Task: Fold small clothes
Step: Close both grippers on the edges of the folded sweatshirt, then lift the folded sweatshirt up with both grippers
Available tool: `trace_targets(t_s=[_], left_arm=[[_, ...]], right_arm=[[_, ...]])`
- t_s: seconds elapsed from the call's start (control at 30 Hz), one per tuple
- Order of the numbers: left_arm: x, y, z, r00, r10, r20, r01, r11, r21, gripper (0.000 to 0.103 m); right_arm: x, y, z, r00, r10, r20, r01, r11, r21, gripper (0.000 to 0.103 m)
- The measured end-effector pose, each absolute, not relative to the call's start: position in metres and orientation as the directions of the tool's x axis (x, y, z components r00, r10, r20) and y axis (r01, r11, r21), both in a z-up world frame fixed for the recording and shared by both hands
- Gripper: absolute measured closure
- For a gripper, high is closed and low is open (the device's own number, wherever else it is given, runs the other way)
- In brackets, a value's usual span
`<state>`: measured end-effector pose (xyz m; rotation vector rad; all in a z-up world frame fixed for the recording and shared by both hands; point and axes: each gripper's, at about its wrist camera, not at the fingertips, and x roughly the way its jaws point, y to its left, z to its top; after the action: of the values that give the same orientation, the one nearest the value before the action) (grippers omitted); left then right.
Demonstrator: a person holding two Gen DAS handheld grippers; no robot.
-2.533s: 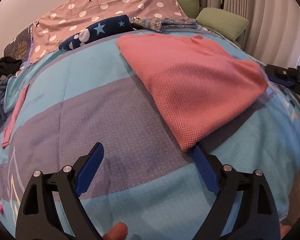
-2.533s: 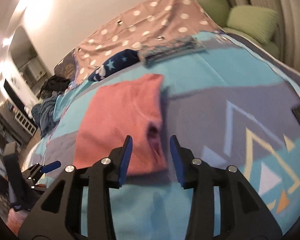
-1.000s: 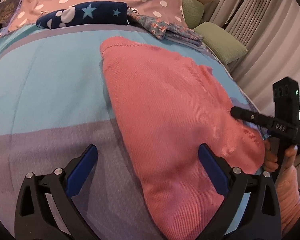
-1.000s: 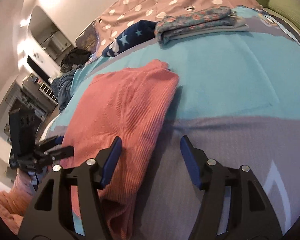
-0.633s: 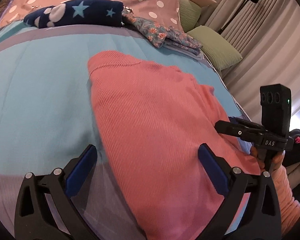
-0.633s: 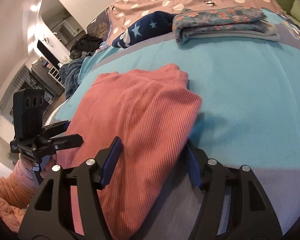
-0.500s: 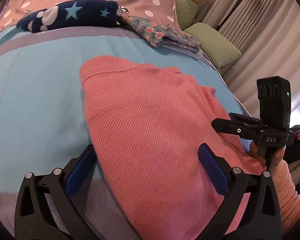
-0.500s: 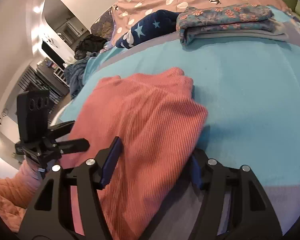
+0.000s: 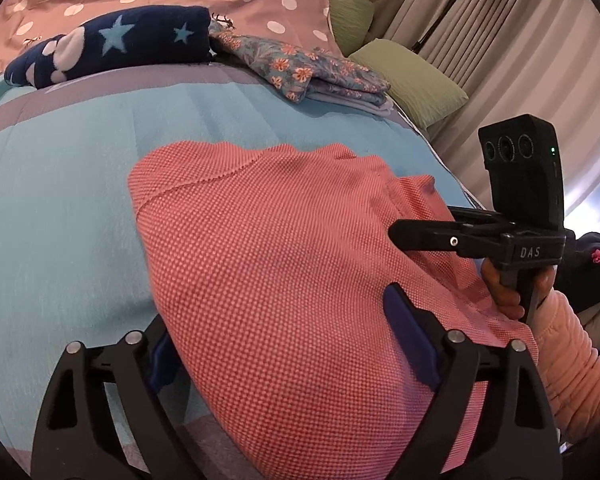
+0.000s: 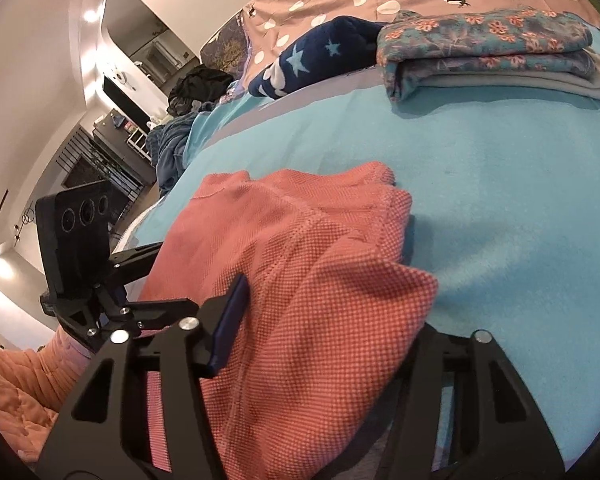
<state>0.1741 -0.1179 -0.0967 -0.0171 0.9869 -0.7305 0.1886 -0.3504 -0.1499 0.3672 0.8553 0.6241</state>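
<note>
Both grippers, left gripper (image 9: pixel 284 344) and right gripper (image 10: pixel 324 320), have just been closing around the pink garment (image 9: pixel 284 264), now farther up the bed (image 9: pixel 60 208); pads' contact unclear.

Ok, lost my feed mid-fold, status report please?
Left gripper and right gripper both straddling the pink knit garment, jaws just been closing, grip not confirmed. Garment partly folded on the bedspread. Nothing in the way.

1. Turquoise and grey bedspread (image 9: pixel 60 208) spread wide.
2. Navy star-patterned fleece bundle (image 9: pixel 112 48) beside folded floral blue cloth stack (image 10: pixel 488 48).
3. Green ribbed pillows (image 9: pixel 412 76) near pale curtains (image 9: pixel 520 52).
</note>
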Motion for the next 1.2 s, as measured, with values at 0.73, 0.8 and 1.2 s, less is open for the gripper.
trace_targets(t_s=[0.73,0.8,1.2], left_arm=[[0.103,-0.114,-0.008,0.487,-0.59,-0.644,0.613,0.756,-0.229,0.078],[0.092,-0.116,0.007,0.502,-0.602,-0.621,0.631,0.746,-0.212,0.078],[0.076,-0.169,0.105,0.591,-0.643,-0.487,0.722,0.691,-0.036,0.08]], right_arm=[[0.061,-0.311,-0.047,0.833,0.279,-0.477,-0.245,0.96,0.133,0.082],[0.046,-0.311,-0.033,0.861,0.252,-0.442,-0.229,0.968,0.106,0.082],[0.032,-0.35,0.064,0.964,0.082,-0.251,-0.081,0.997,0.014,0.083]])
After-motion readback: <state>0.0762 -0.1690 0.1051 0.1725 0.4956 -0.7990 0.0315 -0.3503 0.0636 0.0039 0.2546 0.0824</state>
